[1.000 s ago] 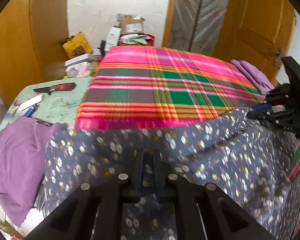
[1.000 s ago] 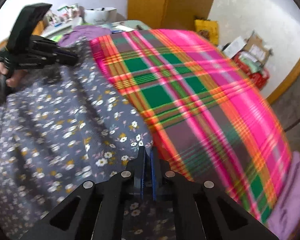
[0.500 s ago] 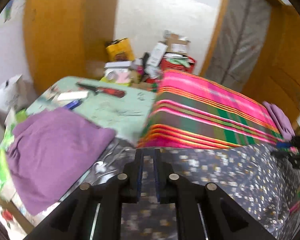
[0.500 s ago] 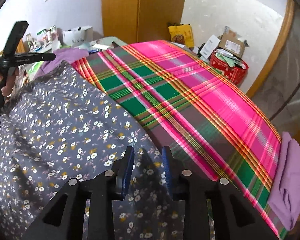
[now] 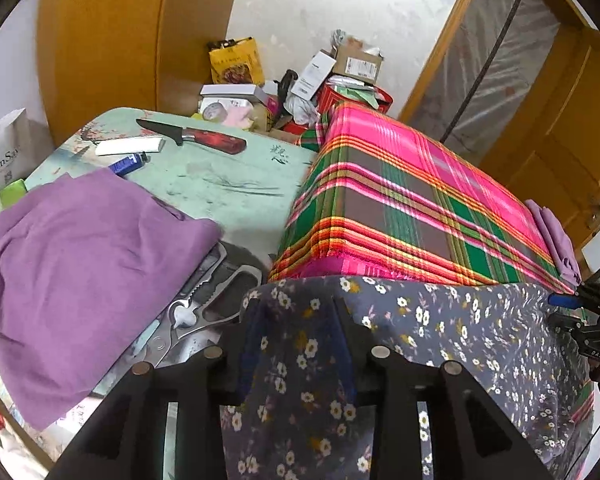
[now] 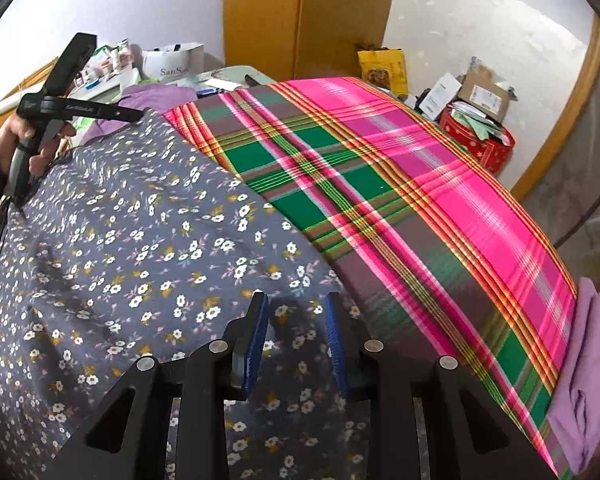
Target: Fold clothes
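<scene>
A grey-blue floral garment [image 6: 140, 248] lies spread over the near part of a pink and green plaid cover [image 6: 440, 184]. My left gripper [image 5: 298, 320] is at the garment's left corner. Its jaws are opening wide, and a fold of the floral garment [image 5: 300, 344] hangs loose between the fingers without being pressed. In the right wrist view a hand holds the left gripper [image 6: 134, 114] at the far left edge of the cloth. My right gripper [image 6: 296, 320] stands open just above the garment's right edge, its blue pads [image 6: 256, 340] apart from the cloth.
A purple garment [image 5: 80, 264] lies on the pale green table [image 5: 228, 176] at left, beside metal shears [image 5: 204, 316], a knife [image 5: 196, 136] and a lighter [image 5: 128, 164]. A folded lilac cloth [image 6: 592, 380] rests at the plaid cover's right end. Boxes and a red tin [image 6: 480, 136] are on the floor behind.
The left gripper slid left along the garment's edge and its jaws spread from nearly shut to wide. The right jaws opened and let go of the floral cloth.
</scene>
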